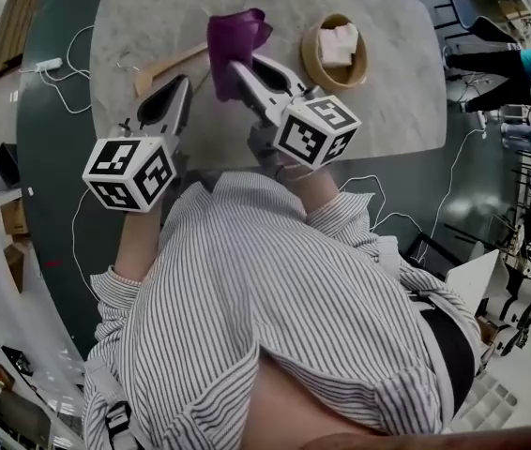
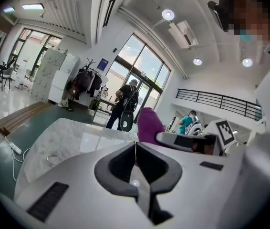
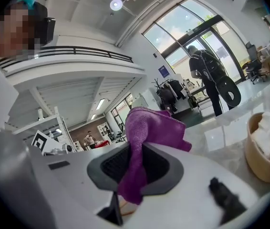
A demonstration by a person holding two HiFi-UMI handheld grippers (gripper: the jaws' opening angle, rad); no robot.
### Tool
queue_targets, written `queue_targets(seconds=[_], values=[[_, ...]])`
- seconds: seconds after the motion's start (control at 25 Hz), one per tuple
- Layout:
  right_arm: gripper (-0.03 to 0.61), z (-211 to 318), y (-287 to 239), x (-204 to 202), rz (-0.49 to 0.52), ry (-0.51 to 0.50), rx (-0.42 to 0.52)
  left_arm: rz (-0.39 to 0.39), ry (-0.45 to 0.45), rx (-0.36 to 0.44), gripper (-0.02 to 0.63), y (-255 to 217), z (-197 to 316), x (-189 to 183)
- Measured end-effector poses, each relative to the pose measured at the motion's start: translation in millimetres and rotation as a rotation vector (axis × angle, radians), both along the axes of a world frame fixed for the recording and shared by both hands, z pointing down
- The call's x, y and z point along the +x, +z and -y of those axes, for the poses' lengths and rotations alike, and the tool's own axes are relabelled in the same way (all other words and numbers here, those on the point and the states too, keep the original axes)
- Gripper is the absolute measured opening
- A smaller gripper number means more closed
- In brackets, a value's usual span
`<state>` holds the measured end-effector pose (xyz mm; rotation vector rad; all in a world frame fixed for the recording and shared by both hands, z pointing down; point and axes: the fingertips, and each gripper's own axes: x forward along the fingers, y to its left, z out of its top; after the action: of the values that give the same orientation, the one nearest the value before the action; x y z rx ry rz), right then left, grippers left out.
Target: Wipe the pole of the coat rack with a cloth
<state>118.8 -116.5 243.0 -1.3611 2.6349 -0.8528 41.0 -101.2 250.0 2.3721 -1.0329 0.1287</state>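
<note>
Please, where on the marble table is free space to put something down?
Bare marble table lies right of the wooden bowl and far-left beyond the wooden stick. The middle is crowded: purple cloth, right gripper, left gripper.

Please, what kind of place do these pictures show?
Probably a large open workspace or lab hall, not a home. It has a tall glass front, a railed mezzanine, and a marble table standing in a wide room where other people work.
</note>
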Motion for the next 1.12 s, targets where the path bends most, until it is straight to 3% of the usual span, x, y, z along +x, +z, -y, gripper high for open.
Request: queue_targets(seconds=[0.52,1.12], values=[[0.074,26,24,2,-0.018,-0.086,-0.038,0.0,-0.061,-0.033,0.015,18,26,6],[0.074,39,25,-11,-0.038,-0.078,-0.048,0.024,-0.014,-0.044,0.015,19,39,-7]])
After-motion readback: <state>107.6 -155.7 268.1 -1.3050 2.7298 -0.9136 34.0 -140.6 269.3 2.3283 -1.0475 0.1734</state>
